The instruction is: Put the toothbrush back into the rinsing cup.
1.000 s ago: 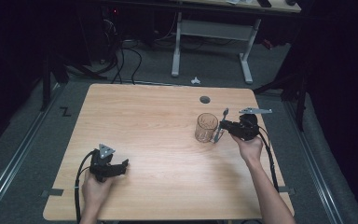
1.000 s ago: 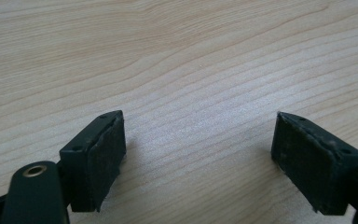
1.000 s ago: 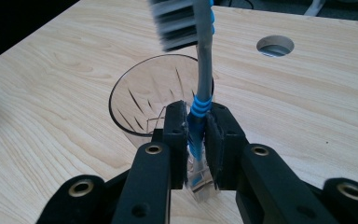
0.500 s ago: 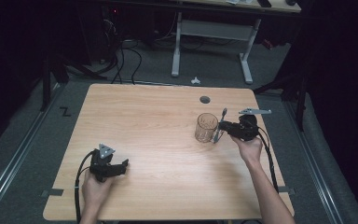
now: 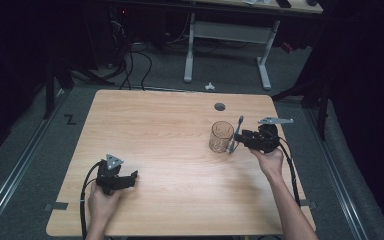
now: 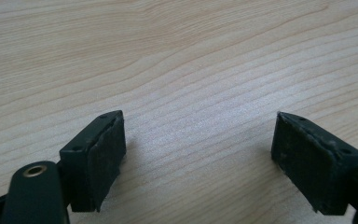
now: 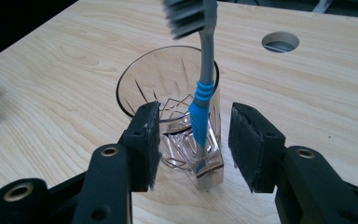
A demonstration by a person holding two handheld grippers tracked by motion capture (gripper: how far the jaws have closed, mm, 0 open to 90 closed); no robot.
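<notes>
A clear cut-glass tumbler (image 5: 221,136) (image 7: 168,88) stands right of the table's middle. A toothbrush (image 5: 236,132) (image 7: 201,107) with a grey stem, blue grip and clear tip stands outside the glass. It leans on the near rim with its bristle head up and its tip on the wood. My right gripper (image 5: 238,138) (image 7: 196,144) is open, its jaws either side of the toothbrush handle with a gap on both sides. My left gripper (image 5: 131,176) (image 6: 198,154) is open low over bare wood at the front left, with nothing between its jaws.
The wooden table (image 5: 170,130) has a round cable hole (image 5: 220,106) (image 7: 280,42) behind the glass. A white desk frame (image 5: 227,35) and cables (image 5: 130,60) lie on the floor beyond the far edge. Both forearms come in from the near edge.
</notes>
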